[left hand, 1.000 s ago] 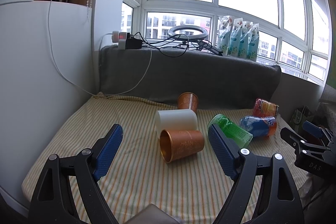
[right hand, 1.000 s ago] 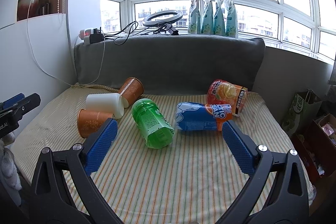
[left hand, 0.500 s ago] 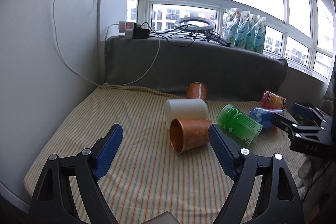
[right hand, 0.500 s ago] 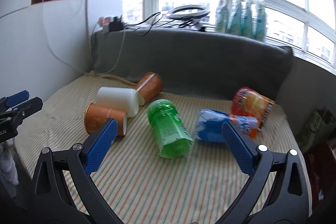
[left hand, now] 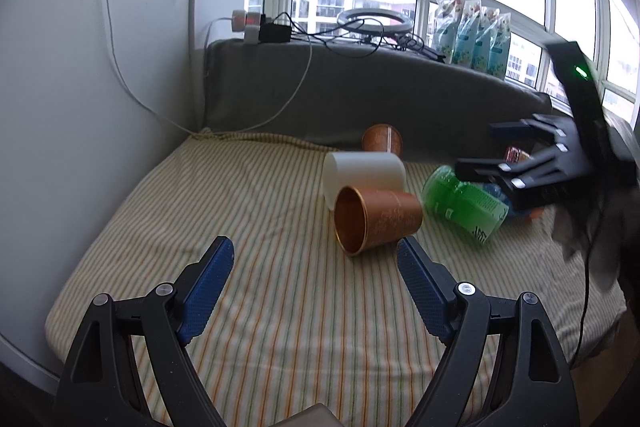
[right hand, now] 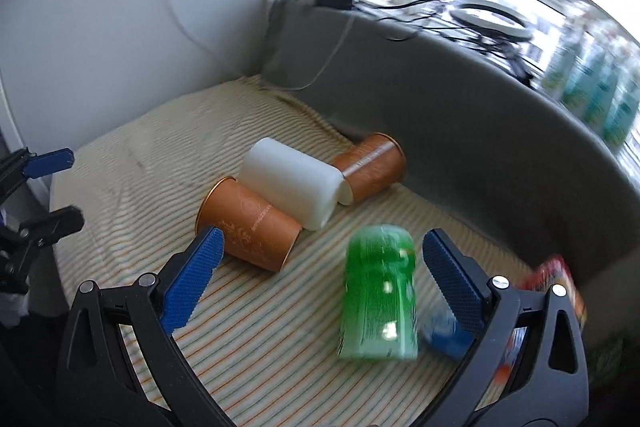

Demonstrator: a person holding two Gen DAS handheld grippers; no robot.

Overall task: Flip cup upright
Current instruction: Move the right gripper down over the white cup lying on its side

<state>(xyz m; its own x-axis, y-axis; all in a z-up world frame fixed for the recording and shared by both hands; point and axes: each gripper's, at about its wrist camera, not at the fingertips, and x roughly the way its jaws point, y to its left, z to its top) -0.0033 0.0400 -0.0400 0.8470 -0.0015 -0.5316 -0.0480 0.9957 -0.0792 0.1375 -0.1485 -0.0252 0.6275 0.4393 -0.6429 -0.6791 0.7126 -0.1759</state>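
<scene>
Left gripper (left hand: pixel 316 279): jaws spread wide, nothing between them, held above the striped mat (left hand: pixel 168 227) short of the cups. Right gripper (right hand: pixel 320 267): jaws likewise spread and empty, hovering over the mat with the green bottle (right hand: pixel 378 291) lying between and beyond its pads.

Task item: near copper cup (left hand: pixel 376 219) lies on its side on the mat, not upright. The left view shows its open mouth facing the camera; the right view shows it from the side and base end, mouth turned toward the left gripper, and its wall touching the white cup (right hand: pixel 294 183). White cup also on its side, directly behind the copper one. A second copper cup (right hand: pixel 370 167) lies on its side behind the white cup, near the grey backrest (right hand: pixel 480 131); the right view shows its length, the left view only an end.

Seen in the left view only: right gripper's body with a green light, reaching in above the bottle; power strip (left hand: pixel 260 29), ring light (left hand: pixel 374 23) and a row of pouches (left hand: pixel 472 35) sharply on the sill. Right view is motion-blurred; bottle, blue packet (right hand: pixel 444 335) and red packet (right hand: pixel 560 279) are smeared there. Left gripper's tips appear at that view's left edge
</scene>
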